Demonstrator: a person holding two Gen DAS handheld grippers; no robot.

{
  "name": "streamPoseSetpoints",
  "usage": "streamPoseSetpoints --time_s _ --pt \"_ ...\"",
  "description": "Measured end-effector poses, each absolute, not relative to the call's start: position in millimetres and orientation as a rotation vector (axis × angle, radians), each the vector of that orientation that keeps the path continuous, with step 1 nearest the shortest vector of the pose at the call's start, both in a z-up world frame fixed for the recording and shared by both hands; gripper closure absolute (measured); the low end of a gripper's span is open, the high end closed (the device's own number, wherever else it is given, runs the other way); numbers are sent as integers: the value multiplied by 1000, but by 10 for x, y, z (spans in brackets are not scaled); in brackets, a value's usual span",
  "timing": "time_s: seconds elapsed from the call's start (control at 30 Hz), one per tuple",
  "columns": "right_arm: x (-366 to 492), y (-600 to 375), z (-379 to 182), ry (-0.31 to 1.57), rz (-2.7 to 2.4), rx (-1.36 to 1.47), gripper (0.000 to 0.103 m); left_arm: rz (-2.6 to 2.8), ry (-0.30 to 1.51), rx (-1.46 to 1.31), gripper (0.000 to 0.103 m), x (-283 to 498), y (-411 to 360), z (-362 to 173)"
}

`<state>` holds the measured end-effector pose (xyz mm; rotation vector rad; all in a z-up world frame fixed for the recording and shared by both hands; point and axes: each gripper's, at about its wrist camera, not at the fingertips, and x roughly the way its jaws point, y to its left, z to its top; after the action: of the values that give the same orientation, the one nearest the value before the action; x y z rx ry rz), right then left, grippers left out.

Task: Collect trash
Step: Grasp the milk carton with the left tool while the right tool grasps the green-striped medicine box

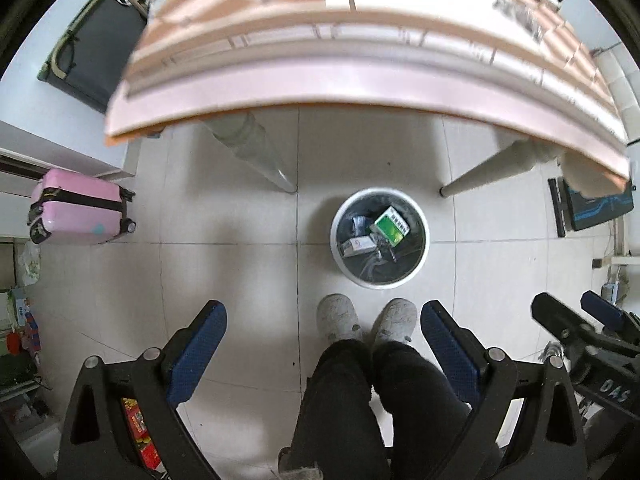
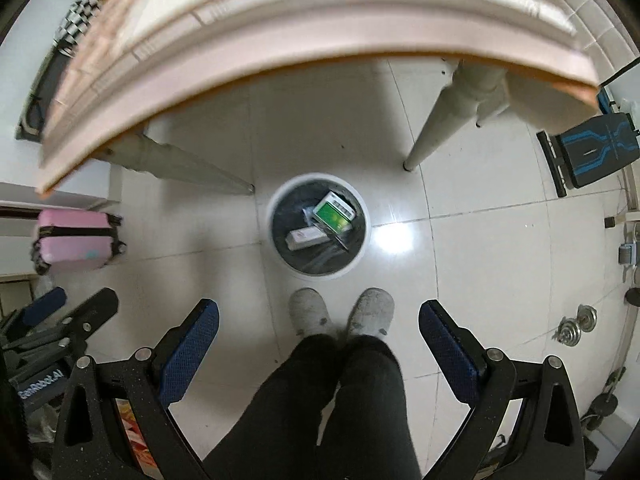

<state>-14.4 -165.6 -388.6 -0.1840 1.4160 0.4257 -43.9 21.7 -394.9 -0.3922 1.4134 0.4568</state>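
Note:
A white round trash bin [image 1: 345,264] with a dark liner stands on the floor below the table; it also shows in the right wrist view [image 2: 280,258]. Inside lie a green and white box [image 1: 391,225] [image 2: 334,213], a white box [image 1: 357,246] [image 2: 305,238] and dark wrappers. My left gripper [image 1: 323,320] is open and empty, held high over the floor, nearer me than the bin. My right gripper [image 2: 319,316] is open and empty at a similar height. The right gripper also shows in the left wrist view [image 1: 576,312]; the left one also shows in the right wrist view [image 2: 74,300].
A table with a pink checked cloth [image 1: 360,80] [image 2: 280,52] overhangs the bin, its pale legs [image 1: 256,152] [image 2: 440,120] on either side. A pink suitcase [image 1: 76,206] [image 2: 72,240] stands left. The person's slippered feet [image 1: 368,318] [image 2: 340,312] are near the bin. Dumbbell weights [image 2: 576,326] lie right.

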Motion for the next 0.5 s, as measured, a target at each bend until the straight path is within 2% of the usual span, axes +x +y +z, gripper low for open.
streamPoseSetpoints --time_s 0.3,0.5 --pt "558 -1586 -2901 1323 457 -64 2 550 1301 -382 4 98 521 -3338" --pt "1830 -1546 -2465 1258 430 -64 2 604 1270 -425 4 1064 793 -3114"
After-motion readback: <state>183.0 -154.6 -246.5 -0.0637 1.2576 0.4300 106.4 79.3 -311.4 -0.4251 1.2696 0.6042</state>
